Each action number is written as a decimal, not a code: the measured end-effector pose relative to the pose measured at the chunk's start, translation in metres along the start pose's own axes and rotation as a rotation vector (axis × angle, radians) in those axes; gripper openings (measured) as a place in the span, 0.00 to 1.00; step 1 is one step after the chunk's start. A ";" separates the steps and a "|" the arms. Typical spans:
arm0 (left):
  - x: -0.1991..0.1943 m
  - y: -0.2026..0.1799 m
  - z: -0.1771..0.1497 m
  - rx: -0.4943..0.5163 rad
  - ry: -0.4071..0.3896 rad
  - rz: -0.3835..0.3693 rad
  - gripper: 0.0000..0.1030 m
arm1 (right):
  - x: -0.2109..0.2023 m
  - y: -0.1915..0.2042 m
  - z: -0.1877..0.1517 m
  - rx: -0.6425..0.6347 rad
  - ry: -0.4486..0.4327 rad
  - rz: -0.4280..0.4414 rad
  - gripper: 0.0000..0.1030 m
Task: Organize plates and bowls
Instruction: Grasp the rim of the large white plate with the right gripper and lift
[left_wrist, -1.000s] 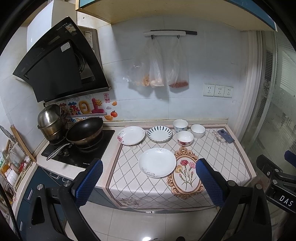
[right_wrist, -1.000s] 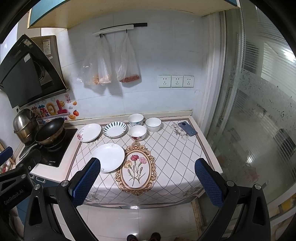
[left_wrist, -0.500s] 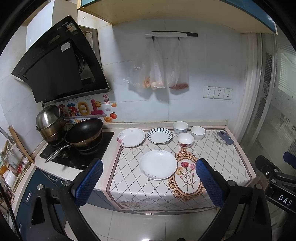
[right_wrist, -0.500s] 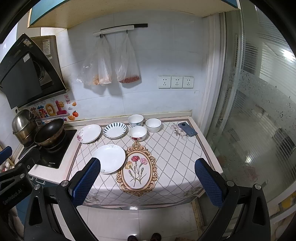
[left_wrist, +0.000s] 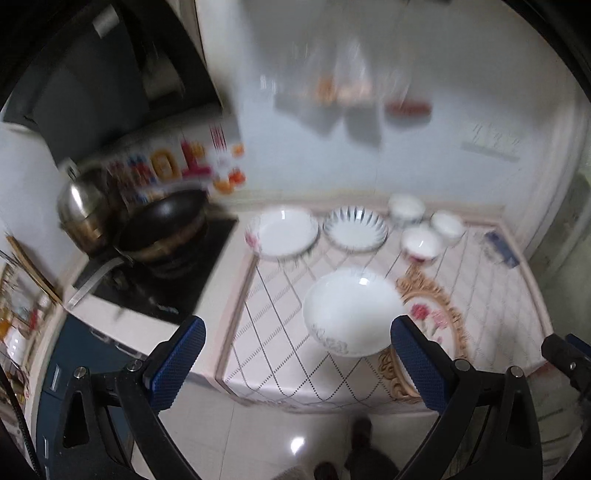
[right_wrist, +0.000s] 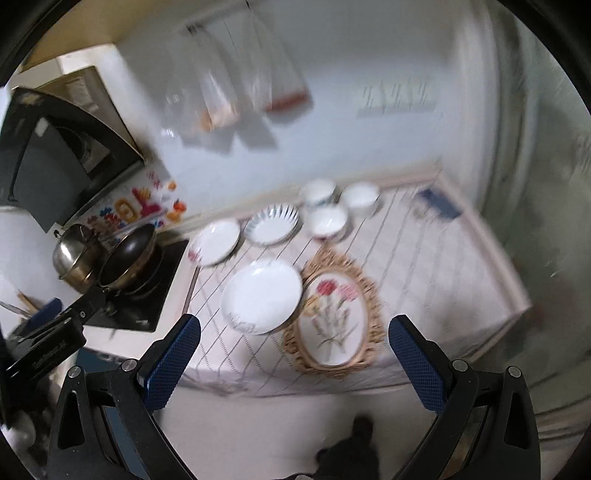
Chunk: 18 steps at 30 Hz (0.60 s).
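Ahead of my left gripper, wide apart and empty, sits the big plate; rushing could chip it.

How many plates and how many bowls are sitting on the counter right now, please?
Plates: 3, namely the large white plate, the red-flowered plate and the blue-striped plate.
Bowls: 3, namely the back-left bowl, the back-right bowl and the front bowl.
Total: 6.

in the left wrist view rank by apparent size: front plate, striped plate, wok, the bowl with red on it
1. front plate, though it is nearest the camera
2. wok
3. striped plate
4. red bowl
Wok versus front plate is unsure: blur, and depths differ.
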<state>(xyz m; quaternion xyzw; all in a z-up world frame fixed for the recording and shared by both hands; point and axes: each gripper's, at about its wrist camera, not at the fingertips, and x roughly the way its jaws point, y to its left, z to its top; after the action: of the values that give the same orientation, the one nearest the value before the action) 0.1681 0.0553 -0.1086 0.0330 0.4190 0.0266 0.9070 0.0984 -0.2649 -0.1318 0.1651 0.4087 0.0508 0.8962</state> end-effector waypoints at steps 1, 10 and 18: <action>0.025 0.002 0.003 -0.011 0.038 0.004 1.00 | 0.026 -0.008 0.006 0.003 0.027 0.019 1.00; 0.222 0.007 0.003 -0.132 0.392 -0.081 0.88 | 0.264 -0.056 0.043 0.004 0.331 0.128 0.82; 0.325 -0.002 -0.018 -0.173 0.576 -0.152 0.61 | 0.399 -0.063 0.041 0.027 0.517 0.236 0.50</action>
<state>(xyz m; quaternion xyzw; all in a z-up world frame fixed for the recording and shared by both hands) 0.3646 0.0791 -0.3666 -0.0845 0.6564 0.0027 0.7497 0.3894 -0.2440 -0.4135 0.2053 0.6021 0.1897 0.7479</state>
